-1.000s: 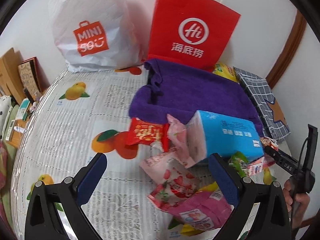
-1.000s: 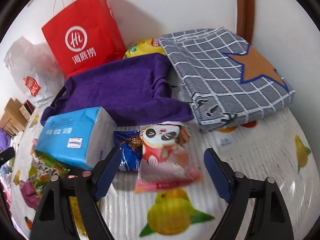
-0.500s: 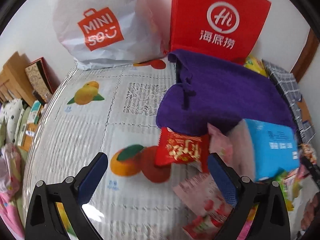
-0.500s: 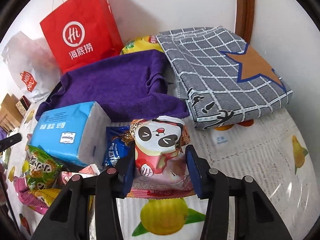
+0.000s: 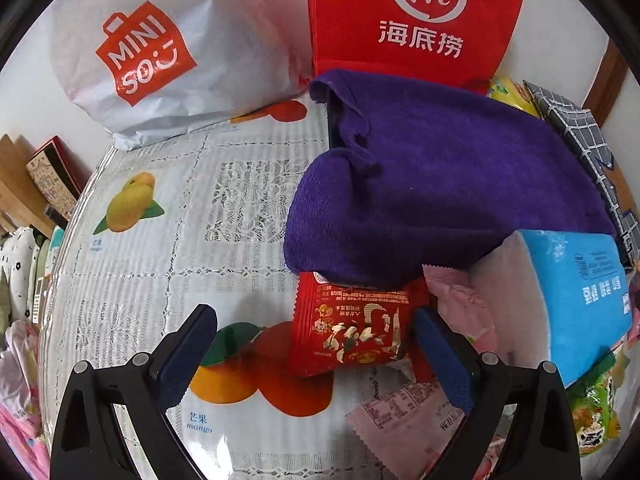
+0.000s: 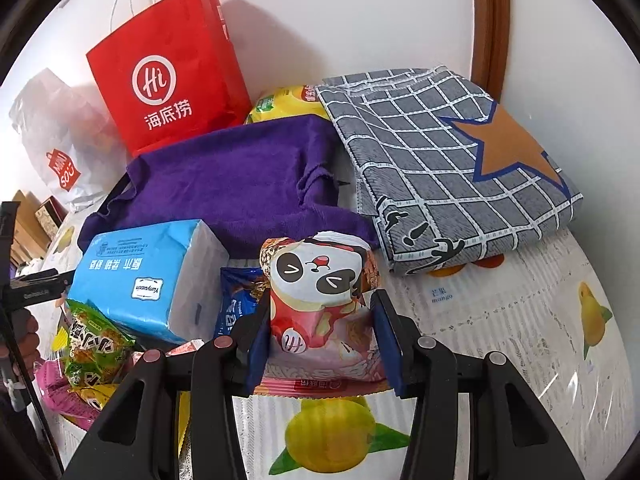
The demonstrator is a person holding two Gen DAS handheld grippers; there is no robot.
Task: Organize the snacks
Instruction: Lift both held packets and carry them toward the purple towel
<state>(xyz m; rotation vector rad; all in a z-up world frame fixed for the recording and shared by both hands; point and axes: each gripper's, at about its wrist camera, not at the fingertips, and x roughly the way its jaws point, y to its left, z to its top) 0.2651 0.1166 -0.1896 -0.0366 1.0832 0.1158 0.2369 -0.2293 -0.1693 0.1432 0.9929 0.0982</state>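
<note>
A panda-printed snack bag [image 6: 320, 280] bulges upward between the blue pads of my right gripper [image 6: 322, 340], which is shut on it. In the left wrist view a red snack packet with gold print [image 5: 352, 328] lies flat on the tablecloth, its top edge tucked under the purple towel [image 5: 432, 184]. My left gripper [image 5: 316, 354] is open and straddles that packet, the right pad close beside it and the left pad well apart. A pink packet [image 5: 404, 416] lies just below the red one. More snacks show in the right wrist view: a blue packet [image 6: 236, 300] and a green bag [image 6: 94, 344].
A blue tissue pack [image 5: 576, 296] sits right of the red packet. Behind stand a red paper bag [image 5: 416, 16] and a white shopping bag [image 5: 160, 48]. A grey checked cloth [image 6: 448, 160] and a yellow bag [image 6: 284, 102] lie at the back right. The fruit-print tablecloth [image 5: 168, 240] covers the table.
My right gripper closed onto the panda bag, which now puckers upward. My left gripper moved left and lower, from over the pink snack pile to around the red packet.
</note>
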